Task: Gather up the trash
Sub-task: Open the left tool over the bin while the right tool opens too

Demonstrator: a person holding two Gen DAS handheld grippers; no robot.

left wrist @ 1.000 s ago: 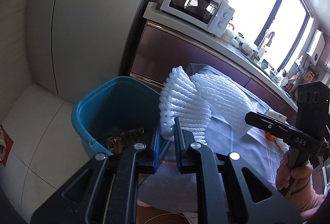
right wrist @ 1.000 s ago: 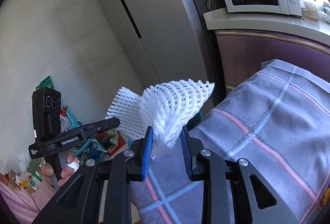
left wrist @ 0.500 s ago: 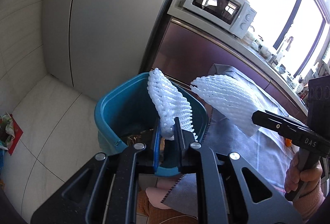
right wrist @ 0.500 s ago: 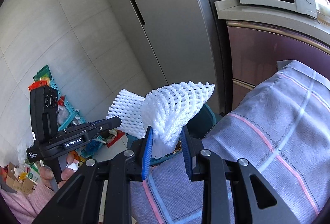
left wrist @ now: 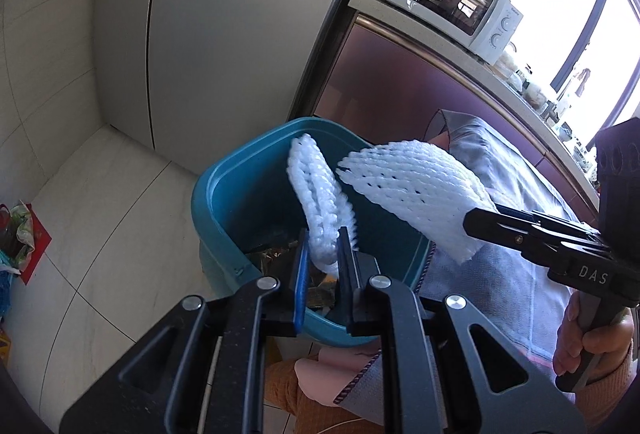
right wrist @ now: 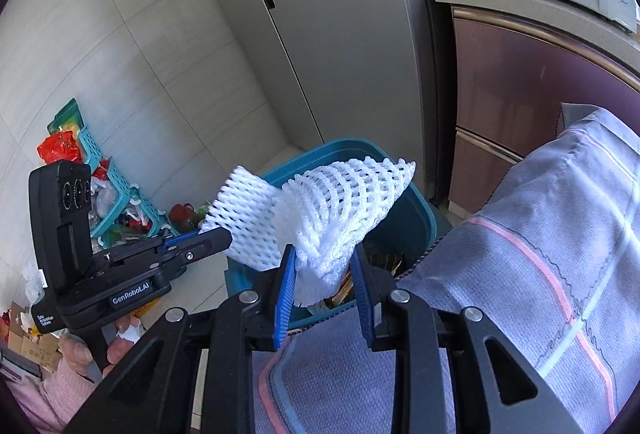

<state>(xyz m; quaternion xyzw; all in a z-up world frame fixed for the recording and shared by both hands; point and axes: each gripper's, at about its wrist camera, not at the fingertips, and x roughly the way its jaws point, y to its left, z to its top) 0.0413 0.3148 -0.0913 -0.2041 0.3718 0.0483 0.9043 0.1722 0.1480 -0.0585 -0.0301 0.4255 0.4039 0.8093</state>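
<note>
Two foam fruit nets held over the teal trash bin (left wrist: 216, 194).

One foam net (left wrist: 320, 202) is gripped by the left tongs (left wrist: 324, 270), the other net (right wrist: 340, 210) by the right tongs (right wrist: 326, 286), both above the bin.

Right gripper (right wrist: 325, 276) pinches white foam net (right wrist: 340, 214) over teal bin (right wrist: 420, 210). Left gripper (right wrist: 224, 236) (hand below, pink sleeve) clamps second foam net (right wrist: 244, 222) alongside, nets overlapping. Striped grey cloth (right wrist: 540, 274) at right, touching bin rim.
</note>
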